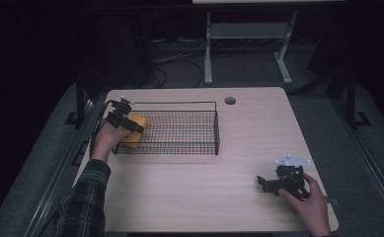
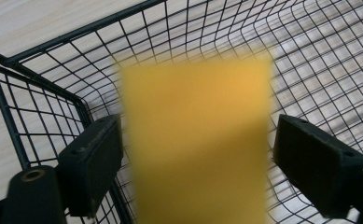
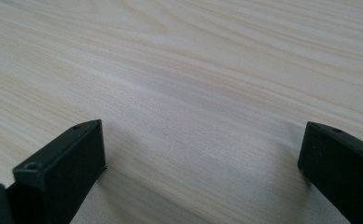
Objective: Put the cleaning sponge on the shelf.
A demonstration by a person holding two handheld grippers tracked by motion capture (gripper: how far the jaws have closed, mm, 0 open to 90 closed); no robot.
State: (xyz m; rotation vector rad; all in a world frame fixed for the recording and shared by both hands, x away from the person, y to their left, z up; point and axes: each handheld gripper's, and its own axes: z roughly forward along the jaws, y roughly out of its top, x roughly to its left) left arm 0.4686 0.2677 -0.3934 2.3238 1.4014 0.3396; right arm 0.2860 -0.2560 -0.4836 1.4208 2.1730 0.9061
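Observation:
A yellow block sits at the left end of a black wire basket, and my left gripper is over it from the left rim. In the left gripper view the block is blurred between the wide-set jaws of that gripper. A thin gap shows beside the right jaw, so the gripper is open. The basket's mesh is sharp behind the block. My right gripper rests open on the table at the front right, with bare wood between its jaws.
The light wood table has a round cable hole at the back. The basket's right part holds nothing I can see. A white table frame stands on the dark floor beyond.

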